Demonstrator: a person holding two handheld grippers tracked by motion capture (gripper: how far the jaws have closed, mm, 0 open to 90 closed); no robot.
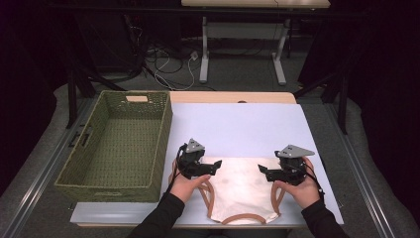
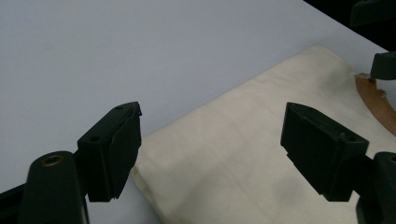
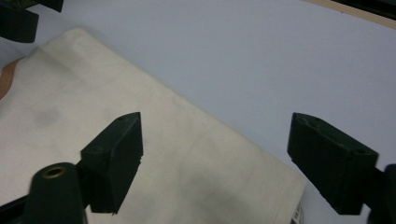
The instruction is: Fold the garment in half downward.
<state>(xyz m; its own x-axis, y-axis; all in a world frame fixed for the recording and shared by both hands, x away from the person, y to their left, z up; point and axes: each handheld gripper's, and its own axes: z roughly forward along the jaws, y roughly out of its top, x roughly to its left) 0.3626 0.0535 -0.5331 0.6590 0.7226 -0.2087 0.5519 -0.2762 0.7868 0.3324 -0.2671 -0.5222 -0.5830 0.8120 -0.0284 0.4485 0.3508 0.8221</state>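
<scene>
A cream folded garment (image 1: 242, 186) with tan-brown trim lies flat near the front of the white table top (image 1: 237, 124). My left gripper (image 1: 216, 167) is at the garment's far left corner, pointing right. Its jaws stand apart over the cloth's edge (image 2: 243, 154), with nothing pressed between the pads (image 2: 212, 121). My right gripper (image 1: 262, 171) is at the far right corner, pointing left. It is open too, with the cloth (image 3: 154, 154) lying under and between its jaws (image 3: 217, 126). A strip of the brown trim (image 2: 371, 100) shows in the left gripper view.
A deep green woven basket (image 1: 163, 129) stands on the left, its long side against the table top's left edge. White surface stretches behind the garment. A desk frame and cables stand on the floor beyond the table.
</scene>
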